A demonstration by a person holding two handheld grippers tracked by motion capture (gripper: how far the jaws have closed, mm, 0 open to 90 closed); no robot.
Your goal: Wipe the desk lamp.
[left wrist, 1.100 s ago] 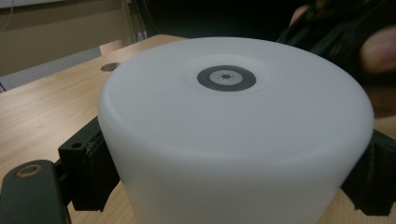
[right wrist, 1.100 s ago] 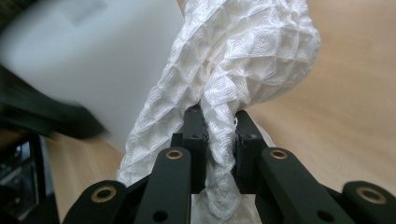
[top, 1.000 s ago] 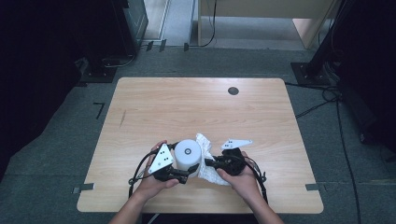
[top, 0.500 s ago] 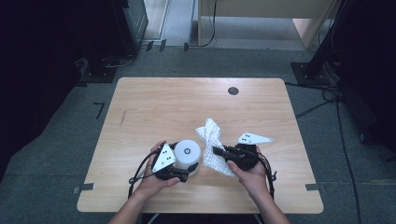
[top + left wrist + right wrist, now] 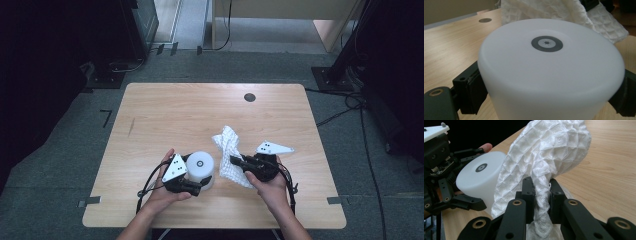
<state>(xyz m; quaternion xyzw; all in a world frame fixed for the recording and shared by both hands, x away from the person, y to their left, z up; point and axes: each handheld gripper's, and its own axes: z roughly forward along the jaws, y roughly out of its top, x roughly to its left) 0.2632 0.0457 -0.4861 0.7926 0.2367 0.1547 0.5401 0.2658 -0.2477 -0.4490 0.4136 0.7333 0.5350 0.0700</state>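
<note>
A white upturned cup (image 5: 200, 166) (image 5: 549, 72) (image 5: 480, 178) with a grey ring mark on its flat top stands on the table near the front edge. My left gripper (image 5: 196, 184) (image 5: 549, 95) is shut on it, one jaw at each side of its wall. To its right, my right gripper (image 5: 235, 161) (image 5: 541, 192) is shut on a white waffle-textured cloth (image 5: 229, 150) (image 5: 546, 157) (image 5: 564, 12). The cloth is pinched into a bunch between the jaws; part rises above them, part hangs down beside the cup.
The light wooden table (image 5: 185, 115) has a dark round cable hole (image 5: 249, 97) at the back middle. Grey carpet and dark equipment stands (image 5: 350, 65) surround the table. Cables trail from both grippers toward the front edge.
My right gripper has lifted the cloth up off the table and drawn it slightly to the right, away from the cup. The left gripper and cup have stayed in place.
</note>
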